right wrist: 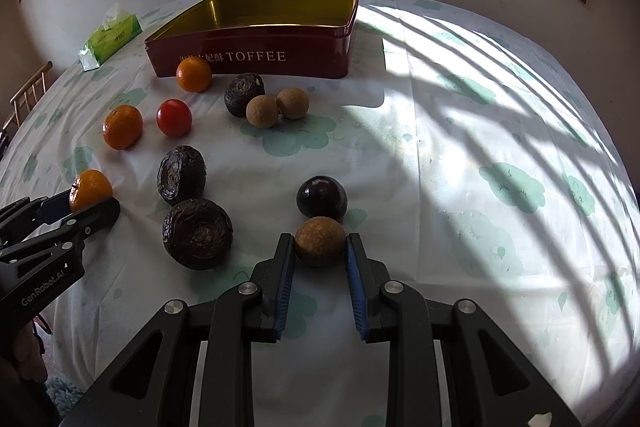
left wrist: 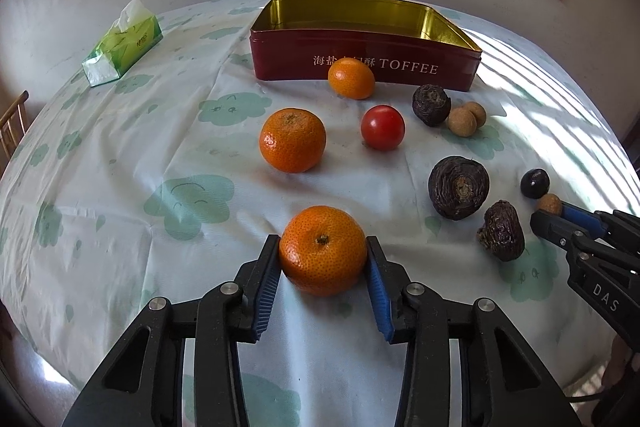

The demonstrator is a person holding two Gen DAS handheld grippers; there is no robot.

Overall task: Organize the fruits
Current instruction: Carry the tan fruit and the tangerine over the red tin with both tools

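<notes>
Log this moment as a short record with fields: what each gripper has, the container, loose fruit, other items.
left gripper: fingers closed on a mandarin, at the tablecloth
right gripper: fingers closed on a brown longan, at the tablecloth
container: red TOFFEE tin, open, no fruit visible inside
loose fruit: two more mandarins, red tomato, three dark wrinkled fruits, two longans side by side, dark round fruit
other items: green tissue pack at far left
surface: tablecloth with cloud print
</notes>
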